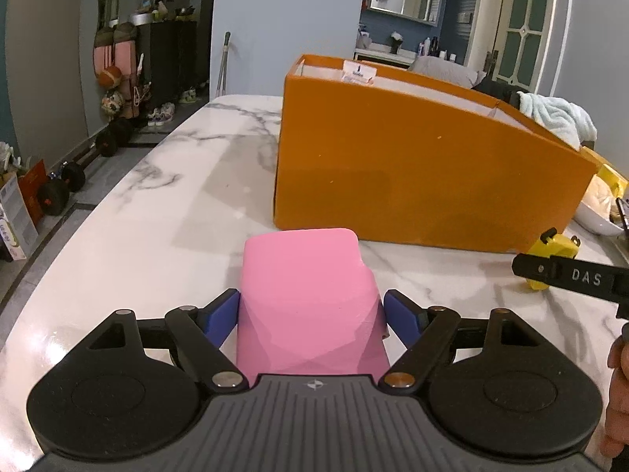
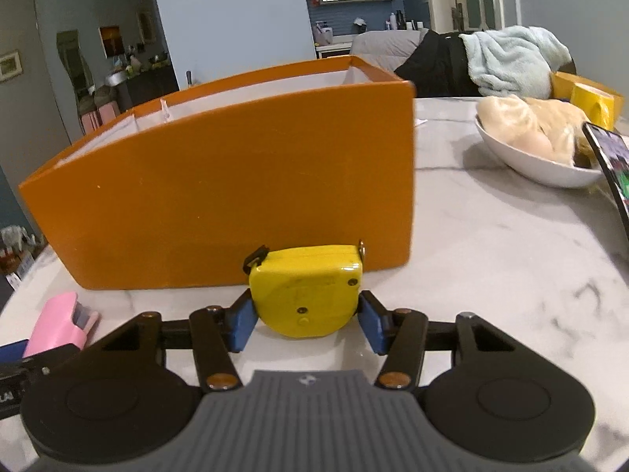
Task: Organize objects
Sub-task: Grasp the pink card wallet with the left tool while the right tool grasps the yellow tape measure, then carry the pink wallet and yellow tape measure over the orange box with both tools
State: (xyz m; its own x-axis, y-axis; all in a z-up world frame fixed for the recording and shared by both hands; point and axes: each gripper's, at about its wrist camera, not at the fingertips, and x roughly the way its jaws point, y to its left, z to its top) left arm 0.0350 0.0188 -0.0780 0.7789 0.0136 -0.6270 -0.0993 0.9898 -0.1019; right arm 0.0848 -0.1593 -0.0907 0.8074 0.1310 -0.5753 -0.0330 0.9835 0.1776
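the orange box (image 1: 412,165) stood on the marble desk (image 1: 157,204) and serves here as the landmark. its top was open and the inner walls were white.

left hand-held gripper (image 1: 310,316): positioned in front of the box, on its near side. the blue pads (image 1: 220,316) sat at both sides of a pink object (image 1: 306,306), pinching it. the pink object's far end stopped just short of the box's front wall.

right hand-held gripper (image 2: 308,320): also in front of the box, toward its right end. the blue pads (image 2: 243,324) pressed against both sides of a yellow tape measure (image 2: 306,295), pinching it. the tape measure was close to the box's front wall, and contact with the wall could not be determined. whether it rested on the desk or was raised could not be determined.

in the left wrist view the tape measure and a black finger of the right hand-held gripper appeared at the box's lower right corner. in the right wrist view the pink object appeared at lower left, in front of the box's left end.

to the right of the box a white bowl (image 2: 523,157) with pale contents stood on the desk, well apart from the box. a dark screen (image 2: 613,165) stood just beside the bowl. a light blue towel (image 2: 511,59) lay behind and to the right of the box.
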